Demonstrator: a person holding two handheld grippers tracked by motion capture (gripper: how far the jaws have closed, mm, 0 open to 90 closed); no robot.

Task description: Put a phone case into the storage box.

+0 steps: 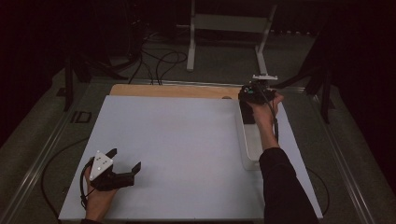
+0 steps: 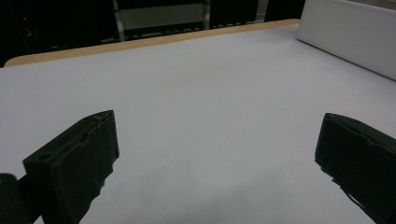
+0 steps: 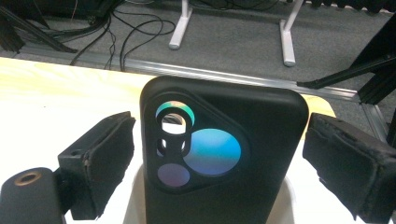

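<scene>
A black phone case (image 3: 224,154) with a three-cornered camera cutout stands face-on between the jaws of my right gripper (image 3: 219,135). Both pads (image 3: 109,154) press against its side edges, so the gripper is shut on it. Its lower end sits in a white holder (image 3: 135,196). From above, my right gripper (image 1: 254,91) is at the table's far right, over the far end of a long white tray (image 1: 250,149), with the phone case (image 1: 247,114) dark beneath the hand. My left gripper (image 1: 123,161) rests open on the white table (image 1: 177,144) near the front left, holding nothing (image 2: 217,154).
A wooden strip (image 1: 173,90) runs along the table's far edge. Beyond it are floor cables (image 1: 161,60) and a white stand's legs (image 1: 190,51). The white tray's wall (image 2: 345,37) shows far off to the left gripper's right. Metal rails (image 1: 42,154) flank the table.
</scene>
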